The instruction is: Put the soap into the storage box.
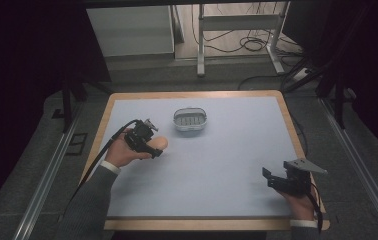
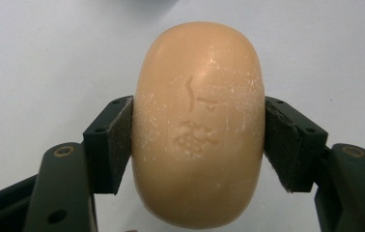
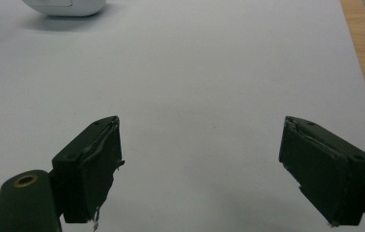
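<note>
Your right gripper (image 1: 273, 178) rests near the desk's (image 1: 227, 165) front-right corner, fingers spread wide and empty. Your left gripper (image 2: 197, 140) clamps the soap bar (image 2: 197, 121) across its width, long axis pointing away toward the soap dish (image 1: 190, 120).

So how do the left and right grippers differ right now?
The left gripper is shut on the soap bar, pads pressed on both its sides; the right gripper is open with nothing between its jaws. The left sits mid-table near the soap dish; the right sits by the table's near right corner. The right carries a grey three-cornered plate on top. Both are hand-held, with black jaws.
</note>
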A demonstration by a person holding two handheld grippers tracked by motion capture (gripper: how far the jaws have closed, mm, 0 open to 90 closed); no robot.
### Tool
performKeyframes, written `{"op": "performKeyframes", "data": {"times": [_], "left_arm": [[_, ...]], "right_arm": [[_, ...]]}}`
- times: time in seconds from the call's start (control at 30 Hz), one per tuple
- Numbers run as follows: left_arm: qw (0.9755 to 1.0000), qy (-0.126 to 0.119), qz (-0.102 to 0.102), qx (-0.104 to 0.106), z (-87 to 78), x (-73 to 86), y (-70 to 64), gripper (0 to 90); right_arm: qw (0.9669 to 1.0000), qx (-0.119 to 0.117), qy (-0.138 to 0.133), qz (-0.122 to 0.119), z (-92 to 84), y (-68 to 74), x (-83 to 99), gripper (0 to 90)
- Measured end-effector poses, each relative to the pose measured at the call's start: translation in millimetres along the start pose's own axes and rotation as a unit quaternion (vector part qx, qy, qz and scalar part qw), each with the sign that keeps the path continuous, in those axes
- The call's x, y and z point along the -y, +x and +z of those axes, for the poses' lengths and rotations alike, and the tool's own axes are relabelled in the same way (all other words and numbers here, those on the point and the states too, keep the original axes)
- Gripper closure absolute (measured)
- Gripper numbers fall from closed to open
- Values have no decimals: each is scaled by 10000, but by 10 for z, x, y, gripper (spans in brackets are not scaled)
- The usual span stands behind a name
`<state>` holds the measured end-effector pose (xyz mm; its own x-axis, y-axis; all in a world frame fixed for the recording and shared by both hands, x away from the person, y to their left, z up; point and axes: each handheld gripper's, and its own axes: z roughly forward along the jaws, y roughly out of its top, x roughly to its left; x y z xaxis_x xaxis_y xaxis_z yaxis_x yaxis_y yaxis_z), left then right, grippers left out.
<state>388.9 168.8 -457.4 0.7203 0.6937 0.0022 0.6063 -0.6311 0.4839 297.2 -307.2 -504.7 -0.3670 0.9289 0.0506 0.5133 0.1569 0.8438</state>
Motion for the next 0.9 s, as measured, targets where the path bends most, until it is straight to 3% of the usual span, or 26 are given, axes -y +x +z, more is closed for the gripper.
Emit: {"op": "performKeyframes", "data": {"times": [0.9], "left_arm": [[10000, 65, 18, -13, 44, -228, 123, 326]], "right_arm": [[10000, 0, 34, -28, 6, 1, 4, 149]]}}
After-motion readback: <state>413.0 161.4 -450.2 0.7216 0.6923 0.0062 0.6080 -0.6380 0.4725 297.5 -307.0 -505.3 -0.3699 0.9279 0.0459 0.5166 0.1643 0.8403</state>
